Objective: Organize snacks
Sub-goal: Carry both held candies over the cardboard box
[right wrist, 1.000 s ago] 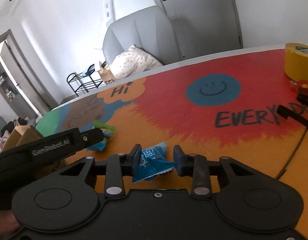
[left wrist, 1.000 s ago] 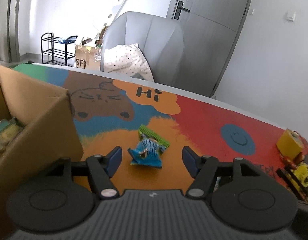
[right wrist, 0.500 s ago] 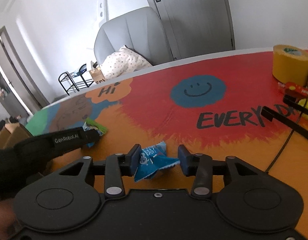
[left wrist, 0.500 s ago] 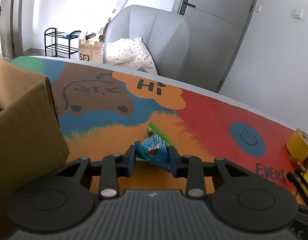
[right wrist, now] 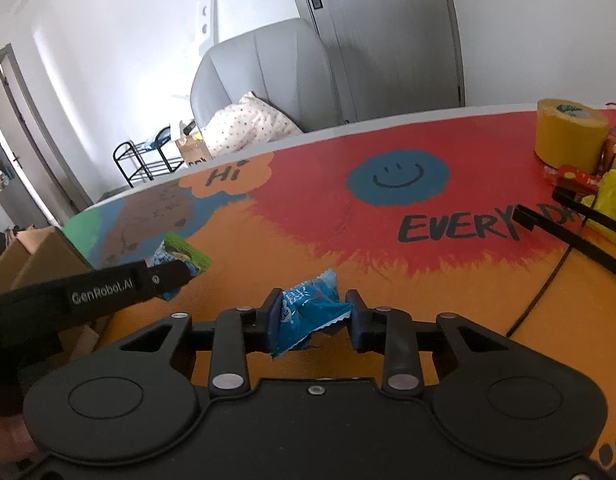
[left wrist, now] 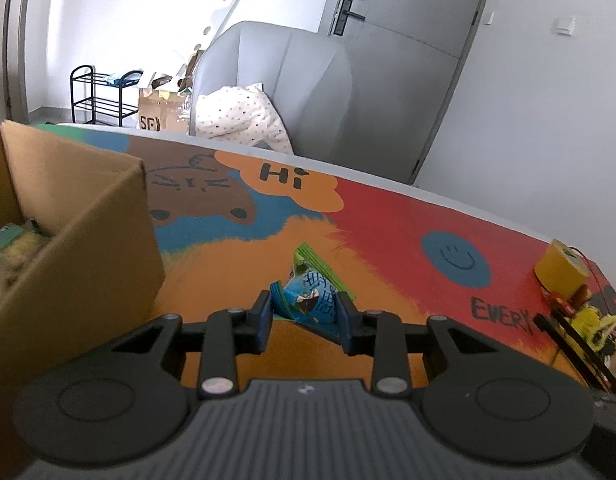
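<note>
My left gripper (left wrist: 306, 316) is shut on a blue and green snack packet (left wrist: 312, 296), held just above the colourful table mat (left wrist: 388, 232). An open cardboard box (left wrist: 88, 248) with snacks inside stands close at its left. In the right wrist view, my right gripper (right wrist: 314, 316) has a crumpled blue snack packet (right wrist: 308, 312) between its pads, and the jaws are closing on it. The left gripper (right wrist: 176, 268) shows at the left of that view with its packet (right wrist: 180, 252), in front of the box (right wrist: 36, 256).
A yellow tape roll (right wrist: 568, 136) stands at the table's right side, beside black straps (right wrist: 580, 236), a thin cable and a yellow object (right wrist: 608, 196). Beyond the table's far edge are a grey armchair (left wrist: 276, 88) with a spotted pillow, and a door.
The left jaws closed on the blue and green packet and raised it a little off the mat. The right jaws loosened briefly, then closed again on the blue packet.
</note>
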Tool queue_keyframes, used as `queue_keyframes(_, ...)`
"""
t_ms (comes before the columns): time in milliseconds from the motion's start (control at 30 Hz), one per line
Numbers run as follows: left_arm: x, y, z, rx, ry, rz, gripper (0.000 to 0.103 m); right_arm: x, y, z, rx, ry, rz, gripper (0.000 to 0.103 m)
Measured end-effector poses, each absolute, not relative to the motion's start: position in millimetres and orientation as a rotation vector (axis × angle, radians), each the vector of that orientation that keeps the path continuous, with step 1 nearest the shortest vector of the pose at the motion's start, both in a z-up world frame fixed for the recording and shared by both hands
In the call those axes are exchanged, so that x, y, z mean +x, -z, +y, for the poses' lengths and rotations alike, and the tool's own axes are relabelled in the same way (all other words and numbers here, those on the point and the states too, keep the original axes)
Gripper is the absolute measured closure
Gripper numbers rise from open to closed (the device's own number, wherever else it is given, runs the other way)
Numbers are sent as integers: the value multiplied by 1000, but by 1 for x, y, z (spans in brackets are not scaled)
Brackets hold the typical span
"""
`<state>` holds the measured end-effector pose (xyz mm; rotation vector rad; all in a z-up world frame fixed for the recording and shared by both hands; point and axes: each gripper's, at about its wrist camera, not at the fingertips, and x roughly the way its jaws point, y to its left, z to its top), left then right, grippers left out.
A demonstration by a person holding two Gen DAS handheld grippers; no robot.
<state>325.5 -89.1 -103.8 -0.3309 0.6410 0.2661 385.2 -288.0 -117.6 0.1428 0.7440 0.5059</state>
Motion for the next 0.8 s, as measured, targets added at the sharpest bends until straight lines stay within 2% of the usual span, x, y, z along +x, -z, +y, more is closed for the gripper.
queue_keyframes(433, 273, 56, -86, -317, -212, 563, 71, 344, 71, -280, 154, -537, 633, 72)
queue_keyframes(800, 239, 35, -68, -309, -195, 517, 71, 314, 49, -264, 139, -561, 581, 72)
